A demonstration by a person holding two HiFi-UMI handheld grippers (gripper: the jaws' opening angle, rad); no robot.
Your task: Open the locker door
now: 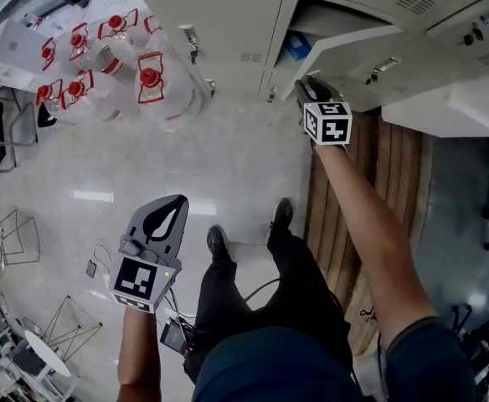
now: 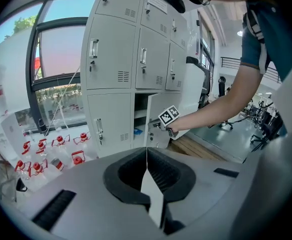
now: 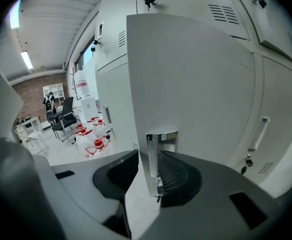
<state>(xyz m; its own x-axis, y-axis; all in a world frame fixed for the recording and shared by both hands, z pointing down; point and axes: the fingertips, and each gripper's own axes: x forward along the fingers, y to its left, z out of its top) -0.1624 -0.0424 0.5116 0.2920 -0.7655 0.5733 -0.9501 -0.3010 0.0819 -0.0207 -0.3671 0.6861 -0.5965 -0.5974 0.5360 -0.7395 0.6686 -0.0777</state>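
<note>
Right gripper view: our right tongs (image 3: 155, 174) clamped on handle (image 3: 152, 148) of locker door (image 3: 196, 74). Head view: door stands partway out, compartment showing. Our left tongs (image 2: 146, 156) together, empty, well apart. We judge opening mostly done, wider swing left

Jugs (image 1: 110, 61) L of lockers (image 1: 228, 15).

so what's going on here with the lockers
A person is opening a locker with a hand-held gripper in each hand. The right gripper is clamped on the metal handle of the locker door, which stands partly open, so some of the inside shows. The left gripper hangs low over the floor, jaws together and holding nothing. Water jugs with red caps stand off to the left.
</note>
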